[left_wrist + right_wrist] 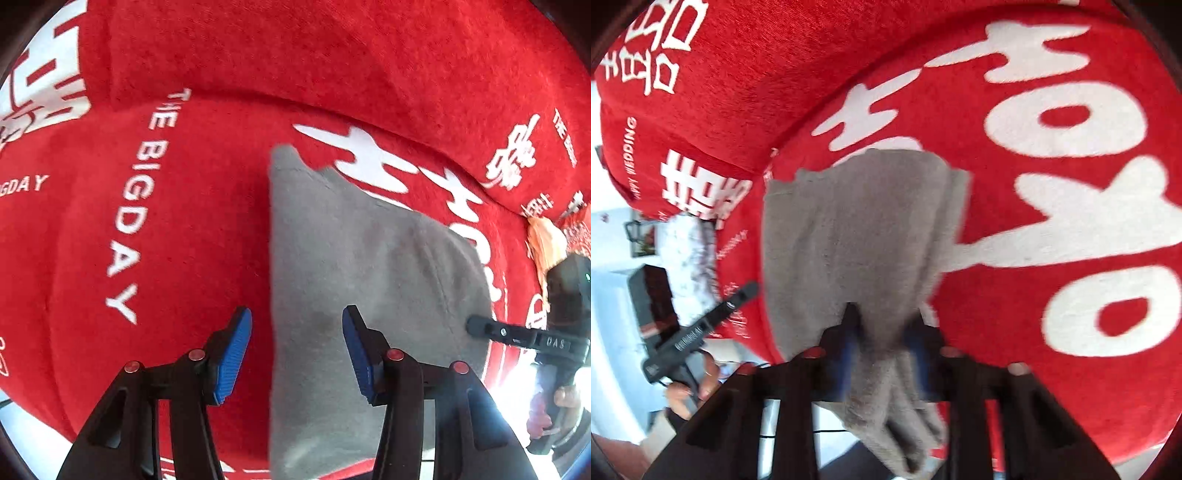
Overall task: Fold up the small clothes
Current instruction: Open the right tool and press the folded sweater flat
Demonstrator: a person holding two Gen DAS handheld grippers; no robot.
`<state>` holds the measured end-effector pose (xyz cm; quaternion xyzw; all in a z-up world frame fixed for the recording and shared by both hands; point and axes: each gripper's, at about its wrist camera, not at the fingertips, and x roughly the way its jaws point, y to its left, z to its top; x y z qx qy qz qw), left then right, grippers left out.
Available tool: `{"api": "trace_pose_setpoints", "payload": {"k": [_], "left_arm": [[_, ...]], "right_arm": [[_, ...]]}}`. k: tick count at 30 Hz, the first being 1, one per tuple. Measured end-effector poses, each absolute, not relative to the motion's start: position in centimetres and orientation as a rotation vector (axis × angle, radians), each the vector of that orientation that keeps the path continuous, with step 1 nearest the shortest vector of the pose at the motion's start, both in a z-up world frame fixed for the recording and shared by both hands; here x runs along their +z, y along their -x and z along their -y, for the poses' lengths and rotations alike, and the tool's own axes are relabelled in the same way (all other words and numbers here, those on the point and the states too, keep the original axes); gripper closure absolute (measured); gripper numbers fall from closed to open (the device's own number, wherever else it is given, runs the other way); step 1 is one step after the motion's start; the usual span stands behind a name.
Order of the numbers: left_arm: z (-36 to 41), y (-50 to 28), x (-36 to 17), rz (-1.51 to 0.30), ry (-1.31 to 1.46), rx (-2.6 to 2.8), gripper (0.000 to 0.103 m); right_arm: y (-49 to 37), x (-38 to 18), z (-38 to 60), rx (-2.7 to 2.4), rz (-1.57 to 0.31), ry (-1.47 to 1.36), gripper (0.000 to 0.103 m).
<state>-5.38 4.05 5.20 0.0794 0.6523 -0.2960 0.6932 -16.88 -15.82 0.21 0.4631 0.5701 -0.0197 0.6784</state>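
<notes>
A grey cloth (857, 236) lies on a red cover (1052, 314) printed with white characters and letters. In the right wrist view the cloth runs lengthwise from the near edge of the picture up toward the middle, its far end spread wide and roughly square-cut, its near end gathered into a narrow bunch. The right gripper (882, 328) pinches that bunch between its two blue pads, and loose folds hang down past the fingers toward the camera.

In the left wrist view the cloth (351, 258) points away from the camera, narrowing to a corner at its far end. The left gripper (297, 350) hovers over its left edge with jaws spread and nothing between the pads. The right gripper (476, 326) reaches in from the right.
</notes>
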Motion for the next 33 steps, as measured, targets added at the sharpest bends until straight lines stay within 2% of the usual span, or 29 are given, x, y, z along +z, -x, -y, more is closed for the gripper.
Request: {"api": "trace_pose_setpoints", "payload": {"k": [3, 5, 6, 7, 8, 11, 15, 19, 24, 25, 27, 33], "left_arm": [[-4.1, 4.9, 3.5, -1.458, -0.231, -0.612, 0.051], [-3.6, 5.1, 2.1, -1.469, -0.260, -0.599, 0.047], [-3.6, 5.3, 1.8, -1.458, -0.273, -0.597, 0.045], [-3.6, 5.5, 1.9, -1.432, -0.308, -0.591, 0.039], [-3.4, 5.7, 2.0, -1.414, -0.337, -0.583, 0.037], [-3.7, 6.0, 3.3, -1.372, -0.412, -0.560, 0.036], [-4.5, 6.7, 5.1, -1.368, -0.423, -0.578, 0.036], [-5.2, 8.7, 5.6, -1.400, -0.444, -0.611, 0.036], [-5.8, 11.0, 3.7, -1.450, -0.474, -0.586, 0.034], [-5.8, 11.0, 3.8, -1.446, -0.476, -0.580, 0.031], [-5.8, 11.0, 4.0, -1.453, -0.487, -0.567, 0.031], [-6.2, 11.3, 4.9, -1.472, -0.513, -0.558, 0.031]], "right_arm": [[16.7, -0.3, 15.9, -0.124, -1.324, -0.913, 0.080], [16.9, -1.8, 16.0, -0.171, -1.358, -0.797, 0.082], [16.9, -2.4, 16.2, -0.174, -1.355, -0.808, 0.081], [17.2, -2.6, 16.8, -0.185, -1.344, -0.827, 0.074], [17.4, -2.5, 17.2, -0.210, -1.340, -0.839, 0.072], [18.2, -1.1, 17.5, -0.277, -1.345, -0.821, 0.072], [19.8, 1.7, 16.5, -0.273, -1.332, -0.840, 0.084], [20.6, 3.9, 13.5, -0.166, -1.304, -0.868, 0.085], [20.6, 1.7, 9.5, -0.136, -1.437, -0.798, 0.085], [20.8, 0.8, 9.3, -0.160, -1.471, -0.780, 0.091], [21.4, -0.4, 9.7, -0.180, -1.495, -0.828, 0.095], [21.9, 0.9, 10.8, -0.199, -1.502, -0.850, 0.093]]}}
